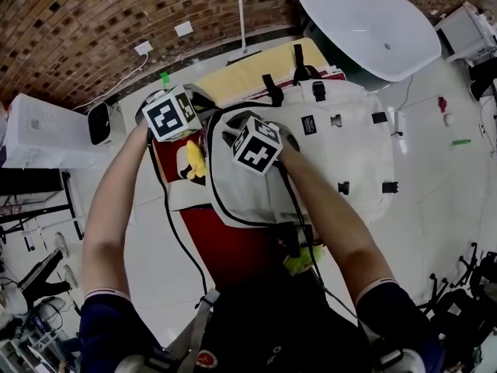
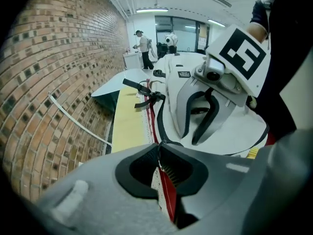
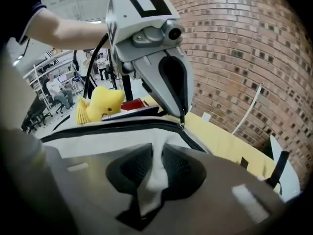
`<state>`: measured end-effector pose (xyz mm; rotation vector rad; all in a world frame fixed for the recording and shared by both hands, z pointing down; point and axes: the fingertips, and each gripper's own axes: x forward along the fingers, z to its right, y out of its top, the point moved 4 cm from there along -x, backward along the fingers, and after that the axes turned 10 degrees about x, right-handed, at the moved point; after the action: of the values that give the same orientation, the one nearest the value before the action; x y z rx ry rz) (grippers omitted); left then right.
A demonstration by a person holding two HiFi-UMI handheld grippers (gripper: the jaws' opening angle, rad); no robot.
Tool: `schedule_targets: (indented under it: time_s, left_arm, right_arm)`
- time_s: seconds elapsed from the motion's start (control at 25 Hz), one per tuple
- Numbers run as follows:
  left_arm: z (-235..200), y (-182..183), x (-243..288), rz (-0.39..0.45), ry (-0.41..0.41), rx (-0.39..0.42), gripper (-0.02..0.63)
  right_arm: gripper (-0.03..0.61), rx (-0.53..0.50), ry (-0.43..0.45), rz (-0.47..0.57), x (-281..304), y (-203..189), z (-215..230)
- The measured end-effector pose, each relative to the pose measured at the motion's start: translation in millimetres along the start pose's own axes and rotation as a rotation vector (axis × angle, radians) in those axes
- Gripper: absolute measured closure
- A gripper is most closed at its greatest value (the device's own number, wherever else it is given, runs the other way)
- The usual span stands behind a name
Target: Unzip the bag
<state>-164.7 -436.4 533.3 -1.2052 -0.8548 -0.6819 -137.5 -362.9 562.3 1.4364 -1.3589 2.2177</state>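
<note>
A white backpack [image 1: 342,146] lies on a table over red fabric [image 1: 233,247], its black zipper track [image 3: 98,126] curving round the front flap. My left gripper [image 1: 194,123] is at the flap's top left corner. Its jaws [image 2: 160,165] are shut on the small metal zipper pull [image 2: 159,163], with the bag's white and red edge between the pads. Facing it, my right gripper [image 1: 233,137] is shut on a pinched fold of white flap fabric [image 3: 155,173] just behind the pull [image 3: 182,125]. A yellow plush toy [image 3: 100,104] hangs at the bag's left side.
A yellow mat [image 1: 256,68] lies under the bag's far end. A white oval tabletop [image 1: 373,26] stands behind, and a white appliance [image 1: 46,130] is on the floor at left. A brick wall [image 2: 54,82] runs along the left, and people [image 2: 144,48] stand far back.
</note>
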Motion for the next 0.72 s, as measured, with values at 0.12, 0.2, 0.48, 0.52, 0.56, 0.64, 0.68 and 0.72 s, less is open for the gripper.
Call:
schedule_targets:
  time_s: [0.12,0.2,0.48,0.52,0.56,0.64,0.68,0.72]
  left_arm:
    - [-3.7,2.6,10.1,-0.031,-0.001,0.048,0.588]
    - [-7.5,5.3,15.5,-0.044,-0.018,0.076,0.584]
    - [-17.7,25.1,37.5,-0.063,-0.094,0.179,0.580]
    - [-18.8,28.2,40.2,-0.062,-0.101,0.189,0.580]
    - [-19.7,30.8,42.6,-0.063,-0.107,0.197,0.580]
    - [-20.5,35.7,47.9,-0.057,-0.118,0.211,0.580]
    - [-20.8,38.0,50.1,-0.054,-0.120,0.215,0.581]
    - [-21.3,40.3,52.1,-0.051,-0.121,0.217,0.580]
  right_arm:
    - [0.536,-0.005,-0.015,-0.006,0.1,-2.1,-3.1]
    - [0.544,-0.008,-0.022,0.002,-0.4,-2.2,-4.8]
    - [0.547,-0.004,-0.021,0.027,-4.4,-2.3,-7.7]
    - [0.548,-0.003,-0.021,0.031,-4.9,-2.3,-8.3]
    - [0.548,-0.002,-0.020,0.034,-5.2,-2.4,-8.8]
    - [0.548,0.004,-0.014,0.042,-6.0,-2.4,-9.5]
    - [0.548,0.008,-0.010,0.046,-6.9,-2.5,-9.7]
    - [0.548,0.012,-0.006,0.050,-7.9,-2.6,-9.8]
